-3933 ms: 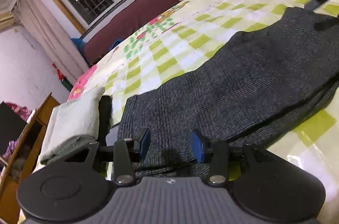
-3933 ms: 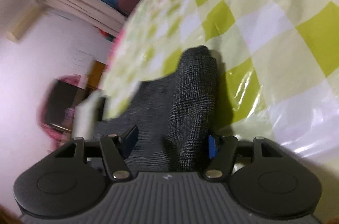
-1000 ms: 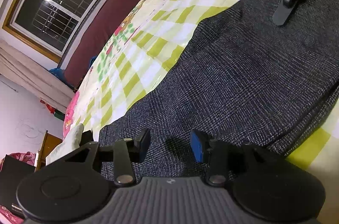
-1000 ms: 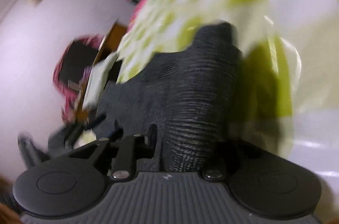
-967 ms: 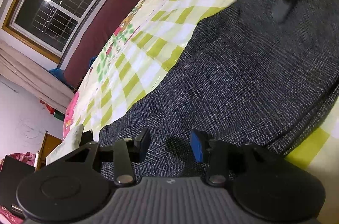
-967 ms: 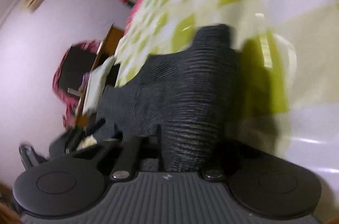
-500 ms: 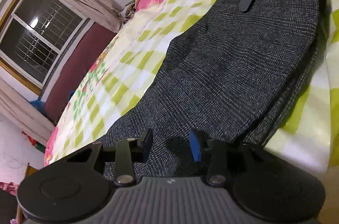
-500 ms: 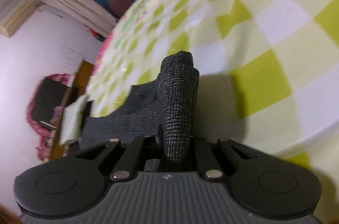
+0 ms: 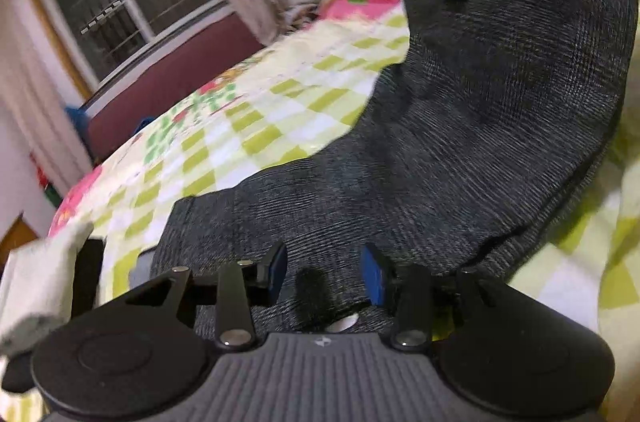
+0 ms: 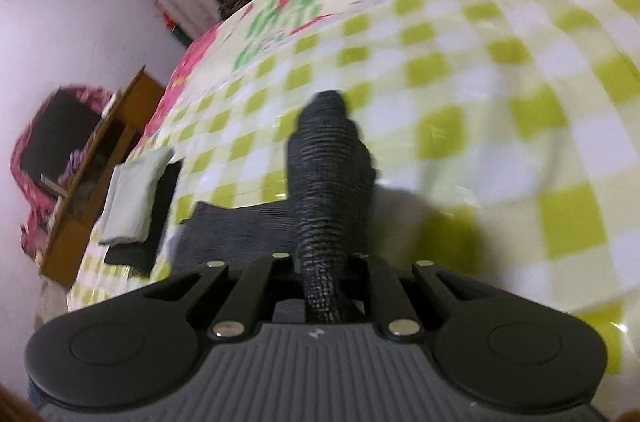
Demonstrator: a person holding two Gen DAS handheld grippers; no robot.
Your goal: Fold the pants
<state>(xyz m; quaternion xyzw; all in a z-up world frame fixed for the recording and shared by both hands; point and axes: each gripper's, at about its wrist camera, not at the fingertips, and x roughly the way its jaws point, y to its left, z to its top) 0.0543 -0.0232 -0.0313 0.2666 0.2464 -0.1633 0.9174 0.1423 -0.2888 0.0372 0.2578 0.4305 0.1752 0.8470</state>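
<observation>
Right gripper (image 10: 320,262) clamped on a ribbed fold of dark grey woven pants (image 9: 460,126), far end lifted toward one o'clock, left gripper (image 9: 323,272) spread wide, apparently holding nothing, glossy green-checked bedcover (image 9: 256,126) beneath

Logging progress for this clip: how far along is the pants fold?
Mid-fold. The right gripper is shut on one end of the pants, raised off the checked bedspread. The left gripper is open over the other end. Laying it over and flattening remain.

Indoor lamplight, dark window (image 9: 132,6); motion blur smears both views, fisheye bends edges, glare on bedspread (image 10: 440,134).
</observation>
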